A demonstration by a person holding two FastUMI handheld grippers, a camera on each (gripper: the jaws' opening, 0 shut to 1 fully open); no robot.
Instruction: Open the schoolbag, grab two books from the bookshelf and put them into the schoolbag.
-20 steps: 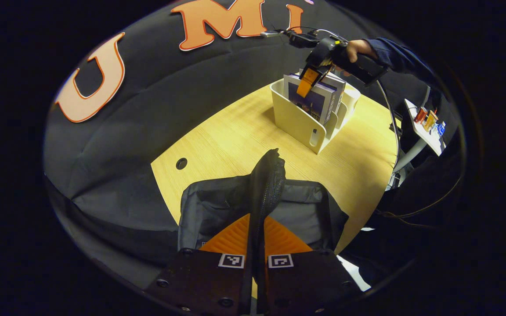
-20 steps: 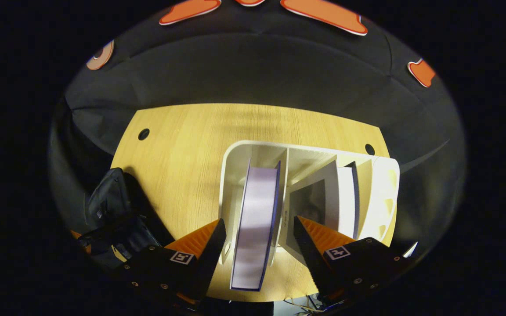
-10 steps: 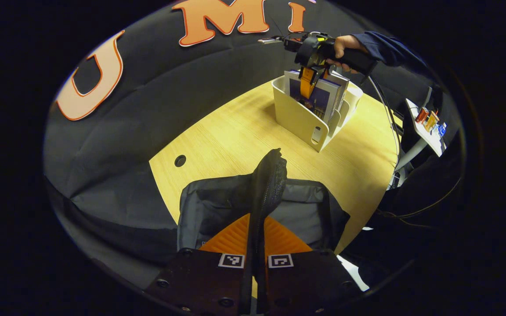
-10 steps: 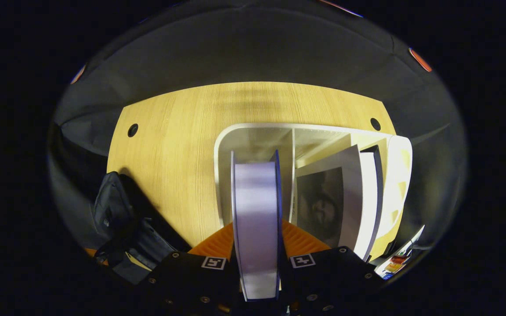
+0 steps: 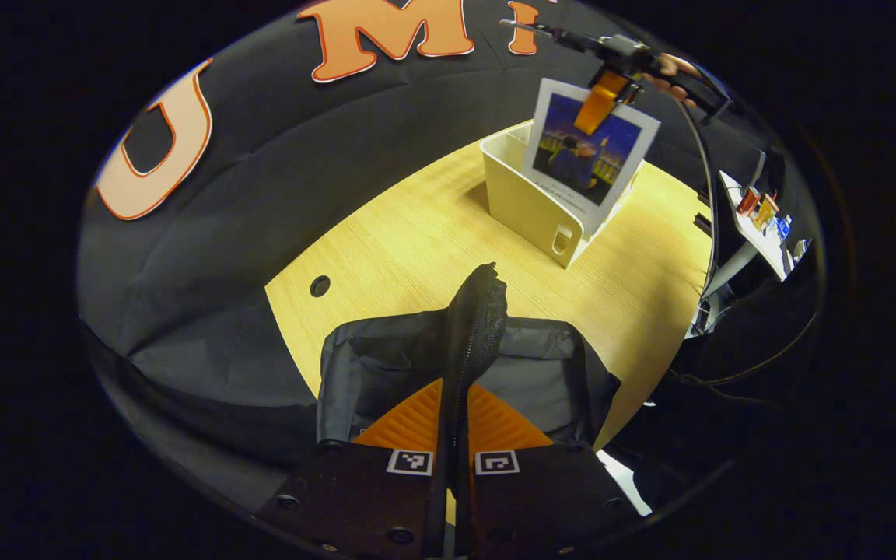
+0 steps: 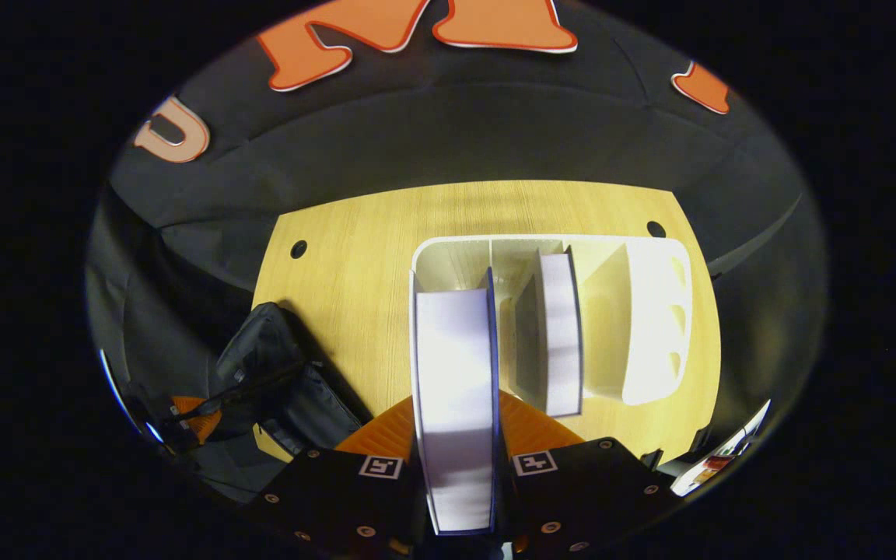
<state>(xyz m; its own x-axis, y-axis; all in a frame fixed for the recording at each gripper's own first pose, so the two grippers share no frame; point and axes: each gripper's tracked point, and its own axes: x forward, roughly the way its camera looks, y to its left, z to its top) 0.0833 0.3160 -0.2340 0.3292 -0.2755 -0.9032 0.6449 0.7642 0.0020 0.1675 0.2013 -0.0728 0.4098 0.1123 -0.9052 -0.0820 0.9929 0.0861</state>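
Schoolbag of dark grey fabric, lying on the near edge of the pale wood worktop, mouth open, grey lining exposed. Zippered edge drawn upward, pinched between the orange ribbed fingers of the left tool, closed on that edge.

Book with white border and a dusk-blue cover picture, held in the air above the white bookshelf, lower corner overlapping the shelf's front wall. Clamped at its top edge by the right tool, held by a hand in a dark sleeve.

Same book in the right gripper view: white page block edged by a blue cover, gripped on both faces by the right tool, closed on it. Beyond, bookshelf with upright dividers; second book standing in a middle compartment, well apart from the held one. Schoolbag at lower left, at the worktop edge, with the left tool at its near side.
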